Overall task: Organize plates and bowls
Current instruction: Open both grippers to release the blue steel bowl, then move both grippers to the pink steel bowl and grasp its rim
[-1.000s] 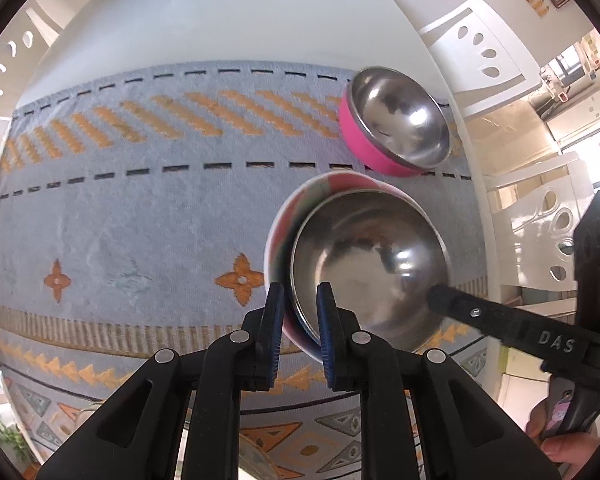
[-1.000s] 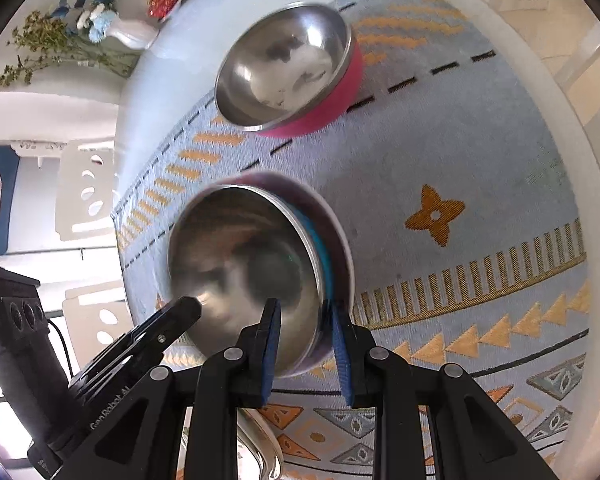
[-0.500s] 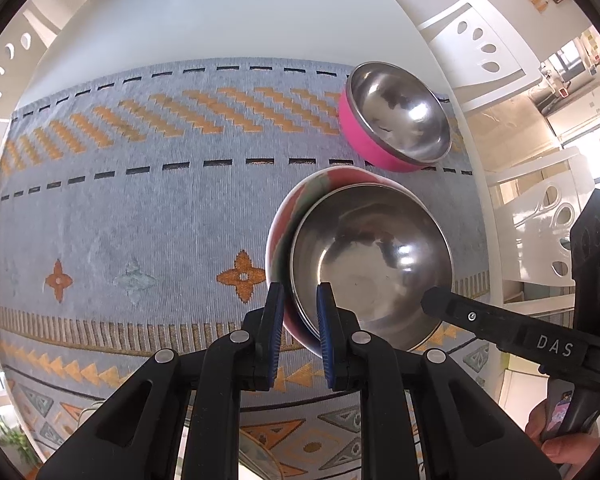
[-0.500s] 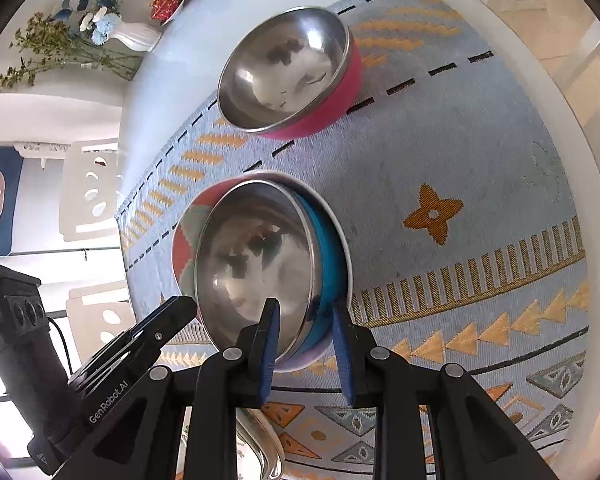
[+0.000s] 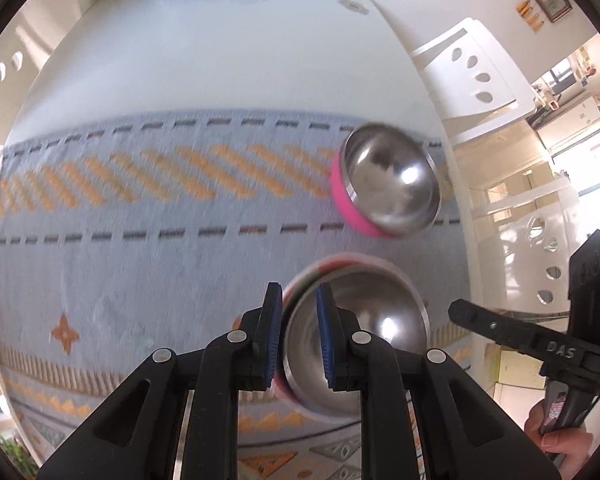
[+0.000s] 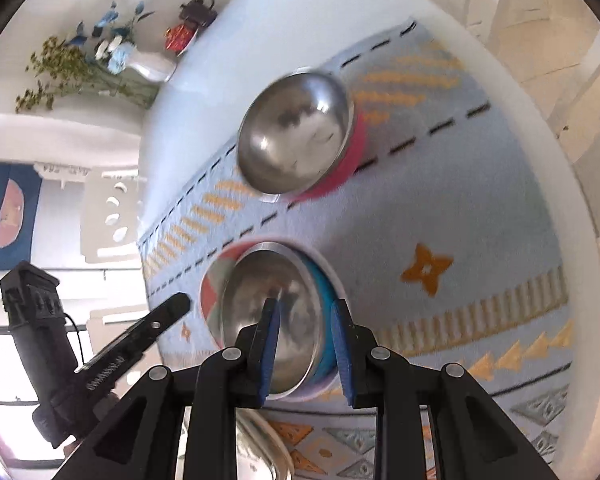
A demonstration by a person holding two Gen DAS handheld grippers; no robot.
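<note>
A steel-lined bowl [image 5: 364, 340] with a multicoloured outer shell hangs over the patterned mat [image 5: 140, 240]. My left gripper [image 5: 299, 336] is shut on its left rim, one blue pad inside and one outside. In the right wrist view the same bowl [image 6: 276, 292] shows teal and pink sides, and my right gripper [image 6: 306, 354] is shut on its right rim. A second steel-lined bowl with a pink shell [image 5: 384, 184] rests on the mat just beyond it, also in the right wrist view [image 6: 300, 140].
The round white table [image 5: 200, 52] carries a vase of flowers [image 6: 148, 66], a dark teapot [image 6: 198, 8] and a red item at its far edge. White chairs [image 5: 476, 76] stand around. A steel rim [image 6: 260, 452] shows below my right gripper. A hand [image 5: 560, 444] holds the right gripper.
Both grippers have carried the multicoloured bowl across the mat toward the pink bowl, which now sits lower in both views. Both grips are unchanged.
</note>
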